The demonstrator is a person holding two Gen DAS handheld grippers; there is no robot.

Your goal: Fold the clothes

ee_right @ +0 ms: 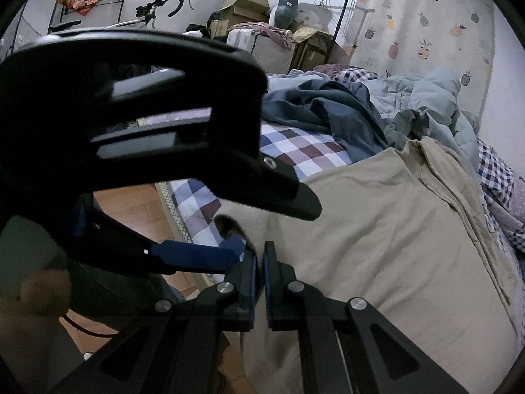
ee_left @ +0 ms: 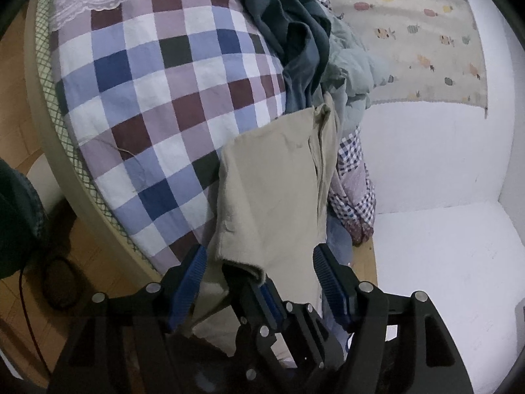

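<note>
Right gripper [ee_right: 259, 282] pinches the beige garment [ee_right: 377, 246] hem; left gripper [ee_left: 259, 282] stands spread, gripping nothing. I advise retaking the hem near its corner before folding.

- Left of the left jaws: bare checked bedspread [ee_left: 157, 98], open passage.
- Ahead of them: heaped dark clothes [ee_left: 295, 42] block the way.
- Right: white wall [ee_left: 436, 170] close by.
- Between them: beige garment [ee_left: 272, 180] and the right gripper [ee_left: 259, 287].
</note>
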